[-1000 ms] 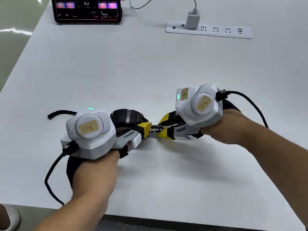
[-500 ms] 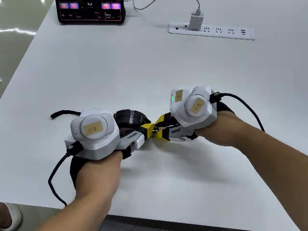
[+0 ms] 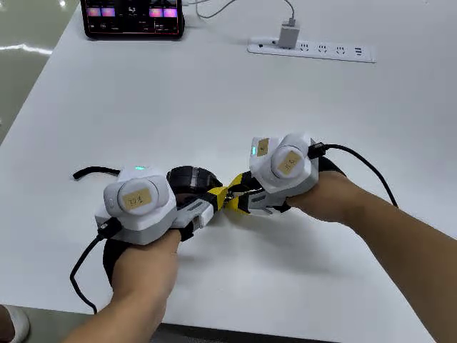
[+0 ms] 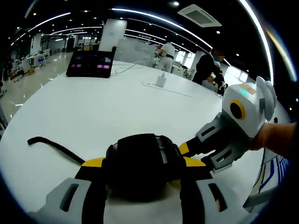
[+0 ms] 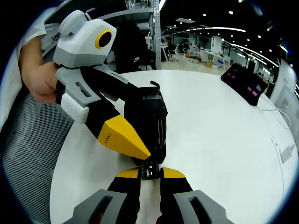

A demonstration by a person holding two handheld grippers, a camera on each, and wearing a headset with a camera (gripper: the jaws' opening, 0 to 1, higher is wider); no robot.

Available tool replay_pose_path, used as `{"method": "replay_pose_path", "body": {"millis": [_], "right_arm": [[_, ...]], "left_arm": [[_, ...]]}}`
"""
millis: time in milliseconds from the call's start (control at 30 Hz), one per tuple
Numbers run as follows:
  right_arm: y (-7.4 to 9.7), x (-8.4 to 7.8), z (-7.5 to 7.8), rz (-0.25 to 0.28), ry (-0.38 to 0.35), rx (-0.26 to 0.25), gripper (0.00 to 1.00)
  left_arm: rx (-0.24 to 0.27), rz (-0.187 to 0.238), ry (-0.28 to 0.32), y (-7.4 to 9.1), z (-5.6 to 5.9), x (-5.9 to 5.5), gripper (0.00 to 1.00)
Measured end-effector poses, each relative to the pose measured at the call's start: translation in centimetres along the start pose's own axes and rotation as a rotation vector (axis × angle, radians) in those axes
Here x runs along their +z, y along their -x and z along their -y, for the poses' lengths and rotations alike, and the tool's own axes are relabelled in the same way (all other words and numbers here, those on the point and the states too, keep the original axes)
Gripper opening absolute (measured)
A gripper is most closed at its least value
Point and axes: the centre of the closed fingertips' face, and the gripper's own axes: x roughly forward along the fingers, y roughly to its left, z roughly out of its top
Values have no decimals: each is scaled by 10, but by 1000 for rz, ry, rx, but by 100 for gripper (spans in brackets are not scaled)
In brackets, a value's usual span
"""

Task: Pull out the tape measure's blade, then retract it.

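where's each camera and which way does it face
Head view: on the headset, looking down at the table; left hand and right hand show.
Left gripper view: on the left gripper, looking along jaws clamping the tape measure; right hand shows.
Right gripper view: on the right gripper, facing the left gripper, jaws pinching the blade tip; left hand shows.
Shared: both gripper views show the tape measure and the opposite gripper.

This looks like a large open-plan office or lab floor. A wide white tabletop (image 3: 214, 93) carries a white power strip (image 3: 335, 51) with a charger (image 3: 288, 34) plugged in and a dark device with a lit screen (image 3: 132, 16). The gripper views show long ceiling light strips (image 4: 154, 17), a ceiling air vent (image 4: 202, 15), rows of desks with chairs (image 5: 205, 52), people standing (image 4: 166, 49) and a glossy floor (image 4: 28, 79).
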Motion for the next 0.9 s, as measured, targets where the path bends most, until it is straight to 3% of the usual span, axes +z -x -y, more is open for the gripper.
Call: {"method": "replay_pose_path", "body": {"millis": [267, 633, 800, 900], "right_arm": [[-3, 1, -5, 0, 3, 10, 20], [-1, 1, -8, 2, -2, 9, 24], [5, 3, -5, 23, -23, -16, 27], [6, 3, -3, 22, -25, -29, 30]], "left_arm": [[-3, -41, 27, 2, 1, -2, 59], [-13, -48, 5, 5, 2, -4, 58], [-22, -35, -22, 8, 2, -2, 57], [-28, -31, -8, 9, 2, 0, 56]]}}
